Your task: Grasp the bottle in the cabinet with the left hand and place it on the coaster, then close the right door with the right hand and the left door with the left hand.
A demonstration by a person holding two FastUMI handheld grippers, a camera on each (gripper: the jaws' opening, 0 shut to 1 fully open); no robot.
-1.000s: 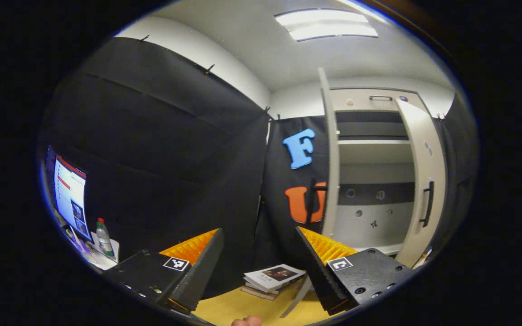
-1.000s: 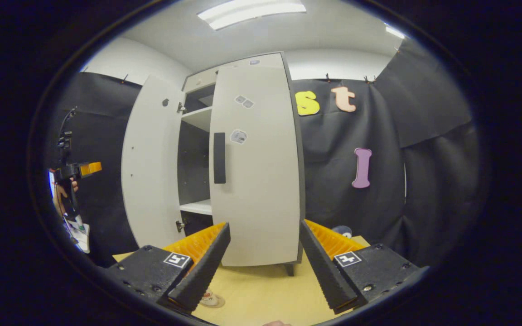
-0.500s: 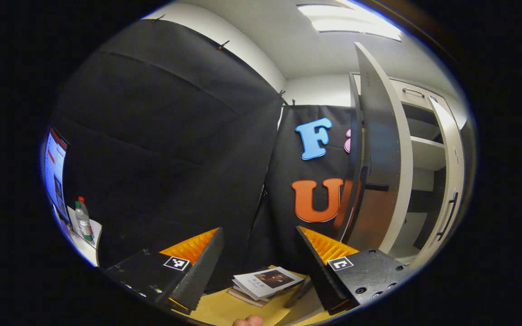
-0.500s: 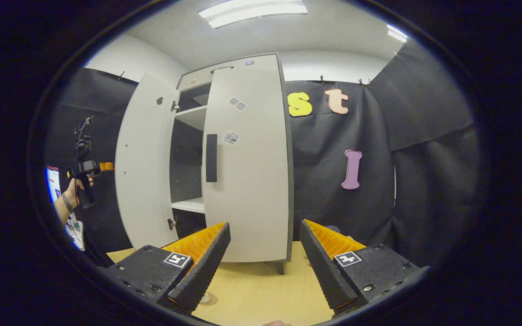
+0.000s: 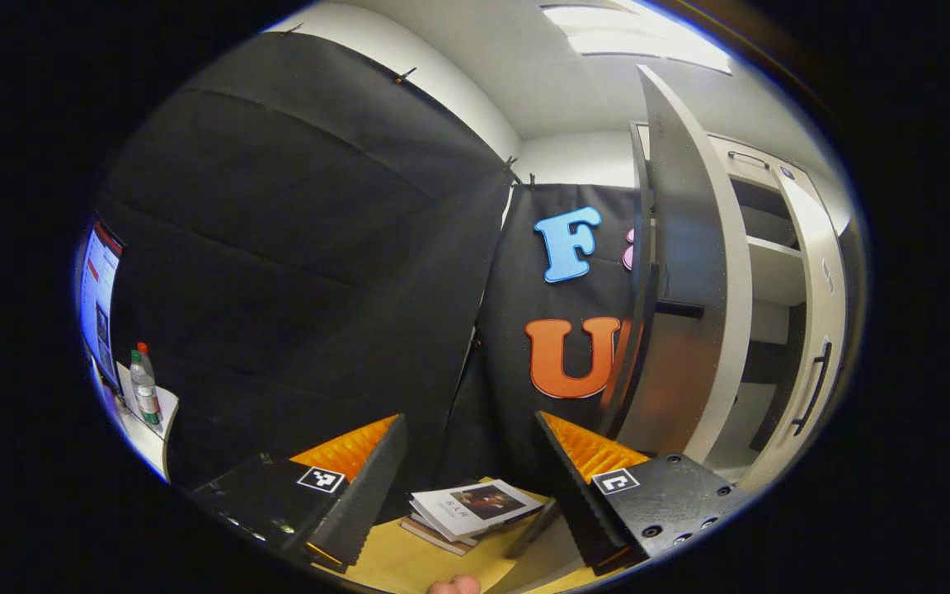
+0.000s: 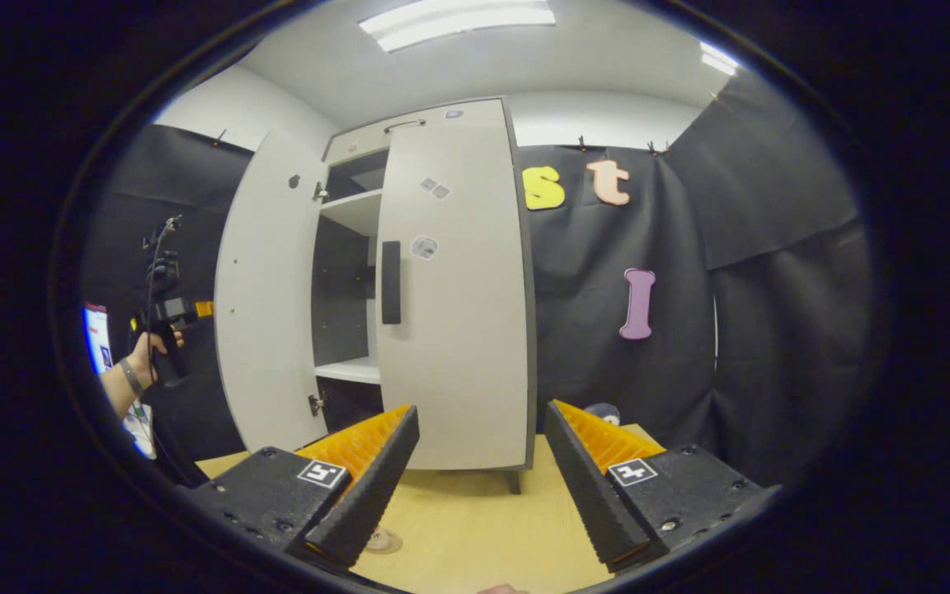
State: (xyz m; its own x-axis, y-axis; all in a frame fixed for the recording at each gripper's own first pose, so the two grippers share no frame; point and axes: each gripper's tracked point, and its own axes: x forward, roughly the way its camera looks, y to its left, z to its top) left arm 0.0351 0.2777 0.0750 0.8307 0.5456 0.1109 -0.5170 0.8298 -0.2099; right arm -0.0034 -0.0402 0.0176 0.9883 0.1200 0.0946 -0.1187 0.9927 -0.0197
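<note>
Comparing with half a second ago, we see little change: in the left gripper view the left door [image 5: 681, 272] sits slightly farther left and the books [image 5: 475, 509] have slid a bit toward the left gripper [image 5: 468, 478], while in the right gripper view the cabinet [image 6: 409, 280] holds nearly the same place and the left gripper, held in a hand [image 6: 145, 363] at the far left, has edged a little closer to the left door. The right door [image 6: 454, 297] is nearly closed, as it was before; the left door stands wide open, its outer face toward the left gripper. Both grippers have their jaws apart, gripping nothing; the right gripper [image 6: 482, 474] hovers over the tabletop [image 6: 475, 528] in front of the cabinet. The coaster [image 6: 382, 541] lies on the tabletop just behind the right gripper's left finger; whether the task bottle stands on it we cannot tell. The tabletop is light wood; black cloth walls surround the booth. A side table [image 5: 149, 425] at far left carries a plastic bottle [image 5: 143, 386] beside a lit monitor [image 5: 98, 297], under ceiling lights [image 6: 458, 16].
</note>
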